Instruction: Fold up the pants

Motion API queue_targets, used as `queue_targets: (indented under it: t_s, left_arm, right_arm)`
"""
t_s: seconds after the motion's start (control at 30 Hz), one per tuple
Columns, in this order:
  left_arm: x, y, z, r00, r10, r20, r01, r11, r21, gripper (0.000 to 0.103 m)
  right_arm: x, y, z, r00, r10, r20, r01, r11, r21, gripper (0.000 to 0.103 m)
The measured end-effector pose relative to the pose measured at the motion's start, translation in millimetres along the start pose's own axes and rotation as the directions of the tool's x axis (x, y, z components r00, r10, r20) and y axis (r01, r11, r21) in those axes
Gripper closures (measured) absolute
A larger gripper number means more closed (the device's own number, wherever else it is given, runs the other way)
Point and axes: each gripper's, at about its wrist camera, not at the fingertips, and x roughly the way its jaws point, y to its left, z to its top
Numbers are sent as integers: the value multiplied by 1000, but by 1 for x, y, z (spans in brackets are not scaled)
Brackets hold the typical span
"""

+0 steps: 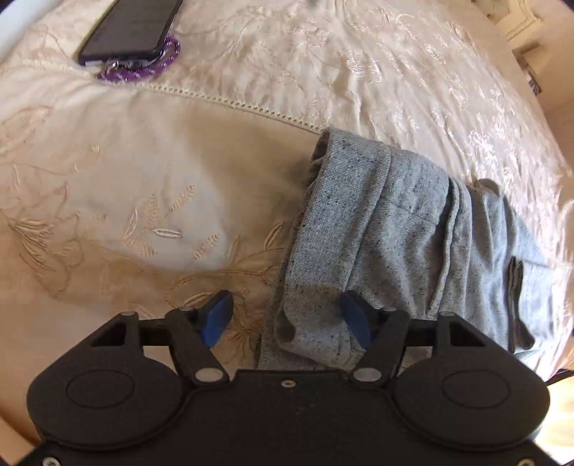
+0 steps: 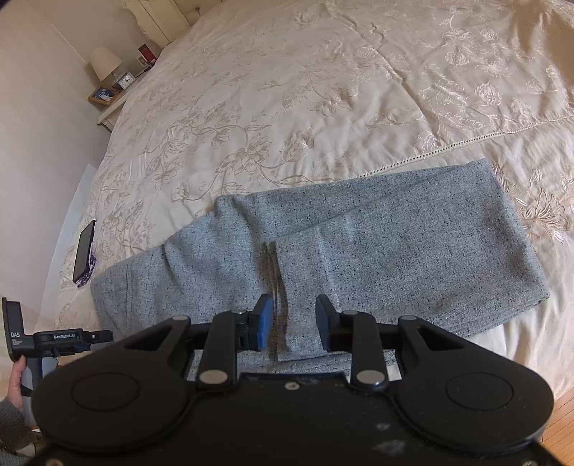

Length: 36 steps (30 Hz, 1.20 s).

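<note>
Grey pants [image 2: 358,251] folded on cream bedspread [image 2: 287,89], left gripper [image 1: 287,319] jaws apart over the pants' edge, right gripper [image 2: 294,322] jaws apart above the fabric, phone [image 1: 132,28] nearby

Pants [image 2: 394,251]: grey woven cloth, dark flecks, coarse matt twill-like weave; same in left view [image 1: 387,229]. Bedspread [image 2: 287,89]: cream cloth, satin sheen, raised floral embroidery, openwork trim strip; creased, glossy where light hits [image 1: 412,71]. Right gripper [image 2: 293,328]: matt black plastic body, faint white scuffs, bare metal pivot pins, blue pad on one finger. Left gripper [image 1: 287,319]: same matt black plastic, blue pads. Phone [image 1: 132,28]: glossy dark screen, purple braided cord. Floor [image 2: 563,412]: wood boards, slight gloss.
</note>
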Motion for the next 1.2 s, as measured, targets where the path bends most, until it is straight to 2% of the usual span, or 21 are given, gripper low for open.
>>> queue_targets:
  t_s: [0.03,0.1,0.23,0.27,0.3,0.33,0.37,0.4,0.43,0.6,0.73,0.9,0.93,0.97,1.0,1.1,1.2]
  left_arm:
    - [2,2,-1,999,-40,7,40,999,-24,12]
    - [8,-1,0,994,-109,18,109,993,-51,3]
    - [22,-22,4,988,-156,19,156,988,-1,3]
    - [25,-27,7,983,-180,20,180,984,-15,4]
    - [25,-30,8,978,-208,24,208,978,-30,25]
    - [24,-34,10,983,-182,29,184,982,-53,48]
    - [19,-37,13,989,-141,38,144,986,-88,51]
    - [11,-41,13,991,-122,63,128,986,-103,68]
    - [3,-46,13,989,-121,84,130,986,-108,71]
    - [-46,-90,7,984,-73,163,82,995,-49,77]
    - [-70,-126,1,978,-36,204,37,999,2,78]
    - [-83,-162,-7,968,23,249,-21,1000,-12,79]
    - [-85,-168,-9,967,40,253,-37,999,-18,79]
    - [-87,-174,-11,964,57,259,-54,998,-18,79]
    - [-89,-183,-13,961,78,267,-75,997,-19,79]
    - [-95,-203,-17,955,101,279,-93,995,-42,79]
    - [-99,-229,-19,950,130,284,-118,991,-61,79]
  right_arm:
    - [-1,2,0,1000,-5,0,5,1000,-5,73]
    - [-2,5,-2,1000,-16,-5,16,1000,-7,73]
    - [-1,6,-6,1000,-21,-16,21,1000,8,73]
    - [-1,6,-6,1000,-20,-17,20,1000,12,73]
    - [0,7,-6,1000,-19,-17,19,1000,13,73]
    - [0,7,-7,1000,-20,-20,20,1000,13,73]
    - [1,7,-7,1000,-19,-22,20,1000,14,73]
    - [1,7,-7,1000,-16,-24,16,1000,16,73]
    - [1,6,-6,1000,-12,-25,12,1000,19,73]
    - [19,6,9,1000,-1,-4,0,999,-33,73]
    - [66,24,32,998,57,4,-56,992,-113,73]
    - [133,49,59,999,44,10,-41,973,-229,74]
    - [142,51,59,999,37,-5,-37,969,-246,80]
    - [147,51,55,998,55,-33,-62,965,-255,84]
    - [149,50,49,995,77,-58,-90,961,-262,98]
    - [139,50,14,983,111,-143,-152,937,-314,100]
    - [120,36,-23,959,151,-239,-219,932,-290,100]
